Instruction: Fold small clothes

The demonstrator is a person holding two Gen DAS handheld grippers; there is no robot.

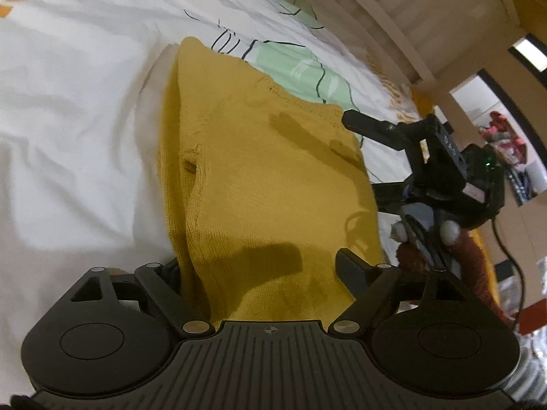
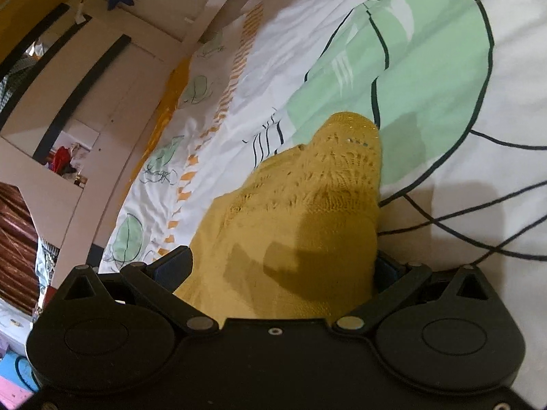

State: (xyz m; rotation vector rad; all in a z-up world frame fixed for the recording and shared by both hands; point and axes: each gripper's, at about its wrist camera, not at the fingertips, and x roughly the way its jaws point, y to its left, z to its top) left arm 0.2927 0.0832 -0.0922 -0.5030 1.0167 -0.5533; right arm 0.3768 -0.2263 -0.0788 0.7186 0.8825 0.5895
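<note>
Both tools are at the yellow knitted garment (image 1: 259, 177), which lies folded on the bed (image 1: 68, 143), on its white cover with green shapes. Left tool (image 1: 259, 273) has its jaws spread wide, one on each side of the knit, and they do not squeeze it. Right tool (image 2: 283, 266) also has its jaws spread wide with the yellow knit between them; whether its pads press the cloth cannot be told. In the left view, the right tool sits just beside the garment's right edge.
</note>
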